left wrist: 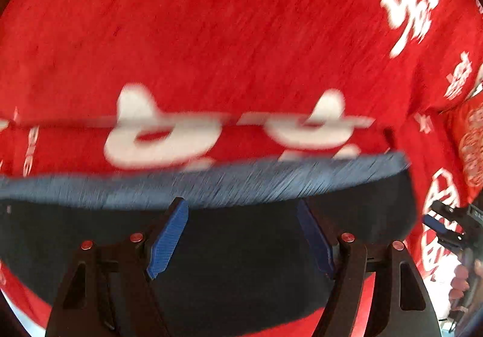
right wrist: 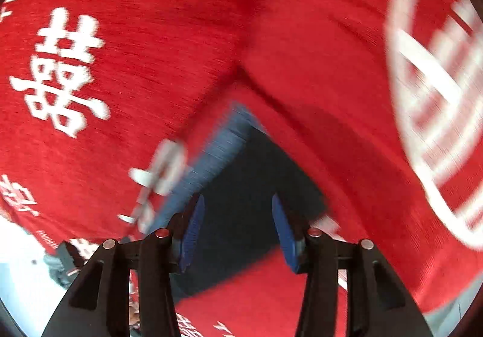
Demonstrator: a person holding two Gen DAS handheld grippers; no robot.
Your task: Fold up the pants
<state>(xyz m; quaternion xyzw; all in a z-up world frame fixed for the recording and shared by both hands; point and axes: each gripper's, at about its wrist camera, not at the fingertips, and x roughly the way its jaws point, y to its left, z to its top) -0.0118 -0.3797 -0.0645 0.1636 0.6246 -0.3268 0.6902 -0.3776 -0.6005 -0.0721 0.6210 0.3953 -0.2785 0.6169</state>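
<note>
Dark navy pants with a blue-grey band along the far edge lie flat on a red cloth. My left gripper hangs over the dark fabric just short of the band, jaws open with nothing pinched between them. My right gripper stands open over a corner of the pants, where the band runs away to the upper right. Its pads are clear of the fabric. The right gripper also shows at the right edge of the left wrist view, beyond the pants' end. Both views are motion-blurred.
A red cloth printed with large white characters covers the surface under and around the pants. It rises in a fold at the right of the right wrist view. A person's hand shows low at the right edge.
</note>
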